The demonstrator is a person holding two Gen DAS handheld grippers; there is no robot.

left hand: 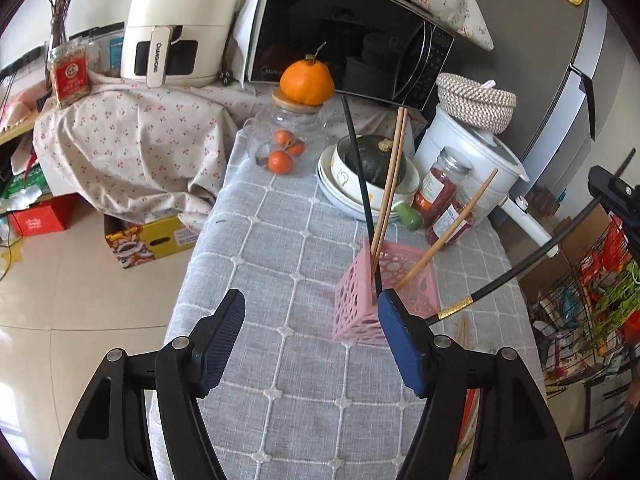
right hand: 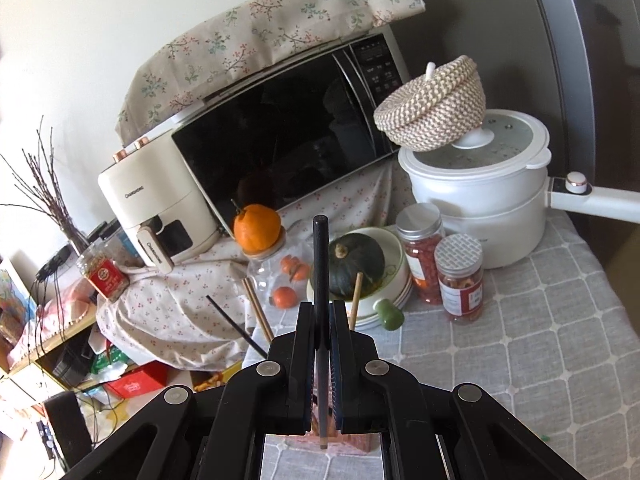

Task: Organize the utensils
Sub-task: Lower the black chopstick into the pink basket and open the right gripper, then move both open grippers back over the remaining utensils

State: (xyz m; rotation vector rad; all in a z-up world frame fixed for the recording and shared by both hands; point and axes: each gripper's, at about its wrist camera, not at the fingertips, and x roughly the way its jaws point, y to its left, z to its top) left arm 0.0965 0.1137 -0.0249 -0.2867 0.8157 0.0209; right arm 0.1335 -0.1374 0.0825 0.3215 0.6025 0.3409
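Note:
A pink perforated holder stands on the grey checked tablecloth. In it stand one black chopstick and wooden chopsticks. My left gripper is open and empty just in front of the holder. My right gripper is shut on a black chopstick with a gold band, which also shows in the left wrist view, reaching in from the right toward the holder. More wooden chopsticks lie on the cloth behind my left gripper's right finger.
Behind the holder stand stacked bowls with a dark squash, jars, a white pot with a woven basket, a glass jar of oranges, a microwave and an air fryer. The table edge drops to the floor on the left.

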